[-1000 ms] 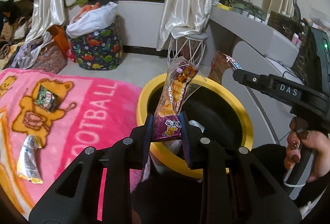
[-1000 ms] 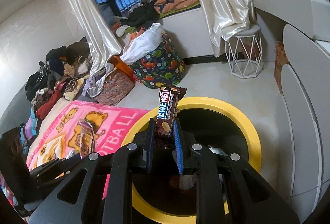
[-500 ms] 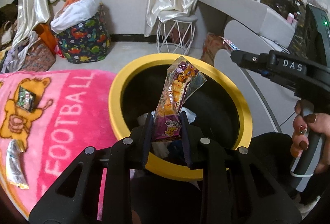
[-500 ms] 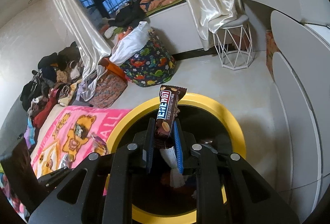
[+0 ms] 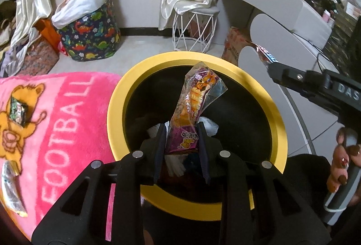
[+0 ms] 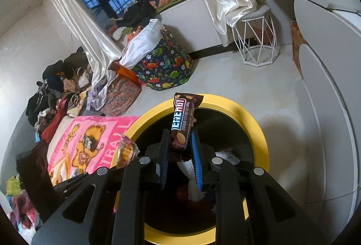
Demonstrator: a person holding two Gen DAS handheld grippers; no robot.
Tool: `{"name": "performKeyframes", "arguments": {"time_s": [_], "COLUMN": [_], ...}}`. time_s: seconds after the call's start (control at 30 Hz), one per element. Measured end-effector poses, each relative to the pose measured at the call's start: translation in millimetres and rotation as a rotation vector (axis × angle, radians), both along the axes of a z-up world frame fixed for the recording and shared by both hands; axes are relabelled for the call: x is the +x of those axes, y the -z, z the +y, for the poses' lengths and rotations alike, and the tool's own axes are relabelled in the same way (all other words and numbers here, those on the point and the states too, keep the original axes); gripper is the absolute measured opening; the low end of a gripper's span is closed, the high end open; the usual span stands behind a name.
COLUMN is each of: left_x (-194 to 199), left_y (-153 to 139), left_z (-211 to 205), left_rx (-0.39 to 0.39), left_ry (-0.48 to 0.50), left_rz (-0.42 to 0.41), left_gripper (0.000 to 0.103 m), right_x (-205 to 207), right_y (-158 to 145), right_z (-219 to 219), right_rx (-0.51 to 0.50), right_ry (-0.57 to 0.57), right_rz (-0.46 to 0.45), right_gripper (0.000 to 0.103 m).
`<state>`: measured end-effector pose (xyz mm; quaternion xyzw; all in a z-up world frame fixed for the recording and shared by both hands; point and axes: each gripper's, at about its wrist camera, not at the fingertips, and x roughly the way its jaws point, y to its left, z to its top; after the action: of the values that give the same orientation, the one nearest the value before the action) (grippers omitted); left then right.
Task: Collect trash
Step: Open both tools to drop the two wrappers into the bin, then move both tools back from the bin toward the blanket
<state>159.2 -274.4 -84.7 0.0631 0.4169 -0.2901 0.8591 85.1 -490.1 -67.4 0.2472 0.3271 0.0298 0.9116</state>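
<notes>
Left wrist view: left gripper point(image 5: 182, 139) clamped on purple snack wrapper point(image 5: 191, 109), long axis toward 12 o'clock, directly over yellow-rimmed bin point(image 5: 117, 98). Right gripper point(image 6: 180, 150) pinching brown bar wrapper point(image 6: 182, 125), likewise above the bin mouth; right arm entering at 3 o'clock.

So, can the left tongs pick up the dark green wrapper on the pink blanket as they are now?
Probably not yet: the left tongs are shut on the purple snack wrapper over the yellow bin. The green wrapper itself lies uncovered.

Purple snack wrapper point(image 5: 187, 118) and brown biscuit wrapper point(image 6: 181, 127), both upright over yellow-rimmed bin point(image 5: 117, 96).
</notes>
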Motion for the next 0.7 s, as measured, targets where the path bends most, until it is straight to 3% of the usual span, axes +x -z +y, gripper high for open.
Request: {"name": "performKeyframes", "arguments": {"time_s": [0.07, 0.1, 0.13, 0.17, 0.33, 0.43, 0.7], "left_x": [3, 4, 5, 5, 2, -1, -11], "left_y": [1, 1, 1, 1, -2, -6, -24], "left_z": [1, 1, 2, 3, 11, 16, 36], "left_rx": [-0.001, -0.002, -0.003, -0.004, -0.037, -0.057, -0.067], "left_ry": [-0.009, -0.013, -0.019, -0.027, -0.064, -0.080, -0.146], "left_rz": [0.013, 0.015, 0.018, 0.019, 0.020, 0.010, -0.063], "left_gripper": [0.021, 0.026, 0.040, 0.047, 0.086, 0.092, 0.092], "right_x": [0, 0, -1, -2, -6, -8, -11], "right_y": [1, 1, 1, 0, -8, -10, -19], "right_z": [-2, -2, -4, -6, -10, -11, 7], "right_rx": [0.012, 0.019, 0.027, 0.041, 0.034, 0.007, -0.065], "right_ry": [0.000, 0.003, 0.011, 0.021, 0.052, 0.080, 0.081], "right_rz": [0.001, 0.001, -0.001, -0.010, -0.045, -0.051, -0.093], "right_gripper": [0.021, 0.029, 0.035, 0.047, 0.068, 0.076, 0.083]}}
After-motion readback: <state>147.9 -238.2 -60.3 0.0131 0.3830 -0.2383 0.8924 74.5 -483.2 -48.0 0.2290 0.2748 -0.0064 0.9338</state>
